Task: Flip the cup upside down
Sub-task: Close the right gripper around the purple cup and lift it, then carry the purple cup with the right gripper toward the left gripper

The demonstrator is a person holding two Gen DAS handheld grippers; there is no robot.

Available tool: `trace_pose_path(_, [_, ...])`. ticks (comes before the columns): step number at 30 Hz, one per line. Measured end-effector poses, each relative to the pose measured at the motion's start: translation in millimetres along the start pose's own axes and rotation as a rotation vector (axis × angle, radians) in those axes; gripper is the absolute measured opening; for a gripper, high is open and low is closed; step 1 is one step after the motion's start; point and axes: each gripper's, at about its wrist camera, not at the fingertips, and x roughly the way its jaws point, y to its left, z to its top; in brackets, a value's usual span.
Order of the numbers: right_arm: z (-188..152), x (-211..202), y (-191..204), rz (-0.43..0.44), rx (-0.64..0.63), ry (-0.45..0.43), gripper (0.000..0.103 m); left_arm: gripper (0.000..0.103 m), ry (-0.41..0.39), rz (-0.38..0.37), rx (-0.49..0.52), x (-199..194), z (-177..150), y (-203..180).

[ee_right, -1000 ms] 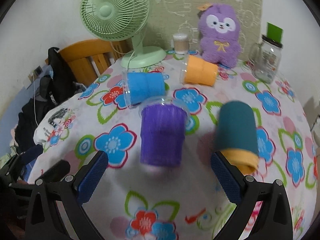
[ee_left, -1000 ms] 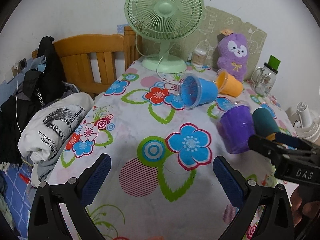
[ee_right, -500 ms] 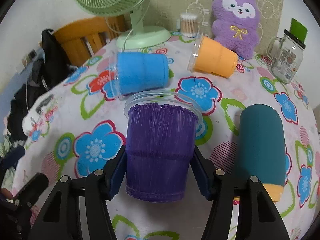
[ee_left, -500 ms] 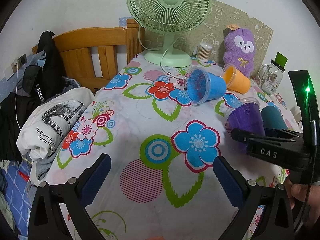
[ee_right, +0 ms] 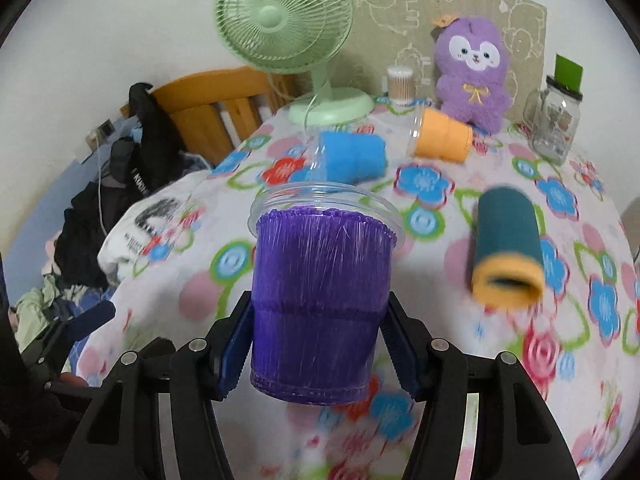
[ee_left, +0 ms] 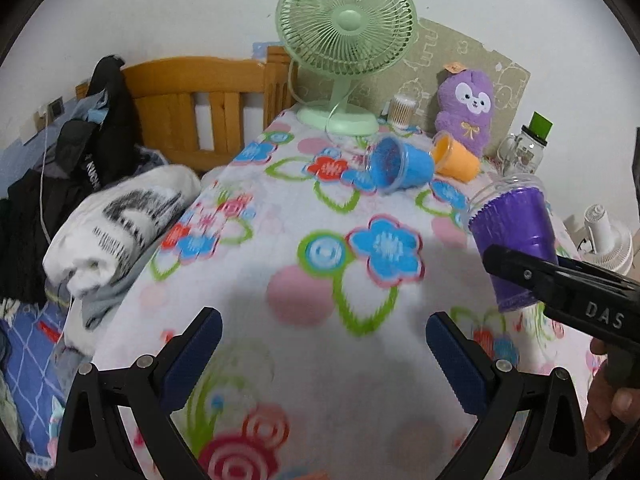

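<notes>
Right wrist view: our right tool grips the purple cup low, above the surface. Our left tool hangs released. If we turn it fast, that low pinch may let the cup slip.

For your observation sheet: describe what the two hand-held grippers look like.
Both are black plastic frames with silver screws and dark blue ribbed pads. The left hand-held gripper matches the right hand-held gripper, whose side carries white letters "DAS".

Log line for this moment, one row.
right claw: shut on purple cup, lifted | left claw: open, empty | flip: not done
</notes>
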Motion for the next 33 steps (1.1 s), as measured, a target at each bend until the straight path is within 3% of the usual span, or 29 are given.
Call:
trace_pose_path(9, [-60, 9, 22, 0.031, 0.042, 0.099, 0.064, 0.103, 0.038, 0.010, -0.014, -34, -63, 13])
trace_pose_path(14, [-68, 14, 26, 0.025, 0.040, 0.135, 0.066, 0.103, 0.038, 0.009, -0.009, -44, -76, 13])
trace_pose_path(16, [-68, 13, 24, 0.043, 0.063, 0.148, 0.073, 0.103, 0.035, 0.004, -0.006, -48, -80, 10])
trace_pose_path(21, [-62, -20, 10, 0.041, 0.087, 0.076, 0.084, 0.103, 0.026, -0.011, 0.011, -53, -80, 2])
trace_pose_path(25, [-61, -61, -14, 0.055, 0.141, -0.007, 0.085, 0.103, 0.018, -0.035, 0.031, -54, -76, -11])
trace_pose_path(33, [-86, -111, -73, -0.018, 0.265, -0.098, 0.095, 0.103, 0.011, -0.107, 0.100, -39, -63, -59])
